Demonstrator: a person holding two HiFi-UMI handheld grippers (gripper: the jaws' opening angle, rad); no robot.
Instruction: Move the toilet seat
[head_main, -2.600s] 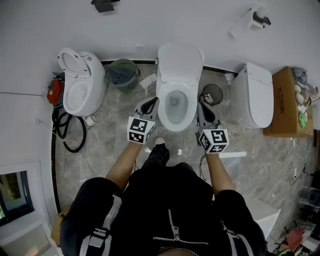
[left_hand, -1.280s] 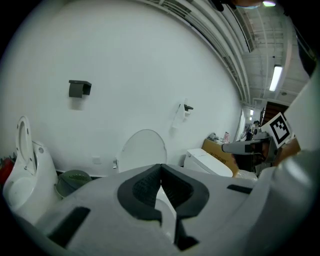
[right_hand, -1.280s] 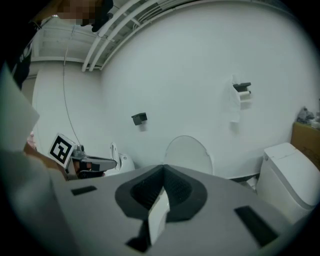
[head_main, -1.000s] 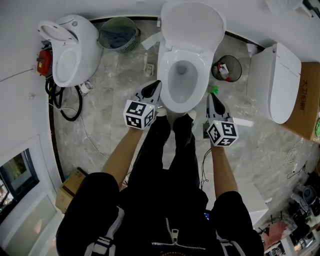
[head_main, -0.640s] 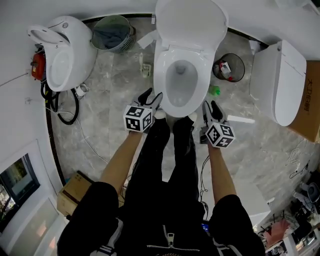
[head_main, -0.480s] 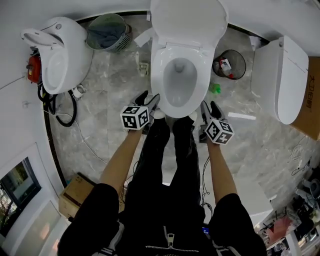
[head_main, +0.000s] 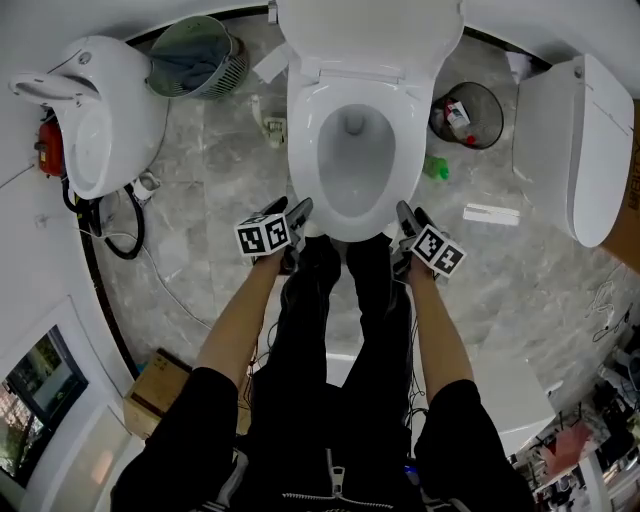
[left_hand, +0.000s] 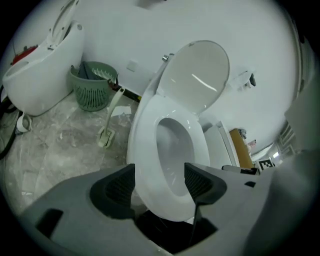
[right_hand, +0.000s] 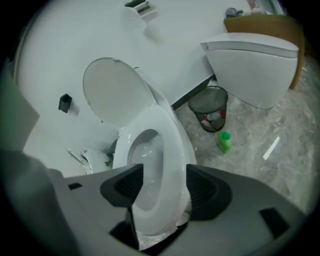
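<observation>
I read the left gripper (head_main: 293, 210) and right gripper (head_main: 405, 213) as wide, their jaws having just been opening. In each gripper view the toilet seat (head_main: 303, 140) front rim shows between the pads, unpressed. The seat lies flat on the bowl at upper centre of the head view, with the lid (head_main: 370, 30) raised. The only print I can make out is the square patterns on the marker cubes (head_main: 262, 237).

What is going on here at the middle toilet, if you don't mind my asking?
A person stands over it with a gripper in each hand. The left gripper and the right gripper are low at either side of the front of the white oval plastic toilet seat, which lies flat with its white lid raised. Both sets of jaws have just been opening. The seat's front rim shows between them, not gripped.
</observation>
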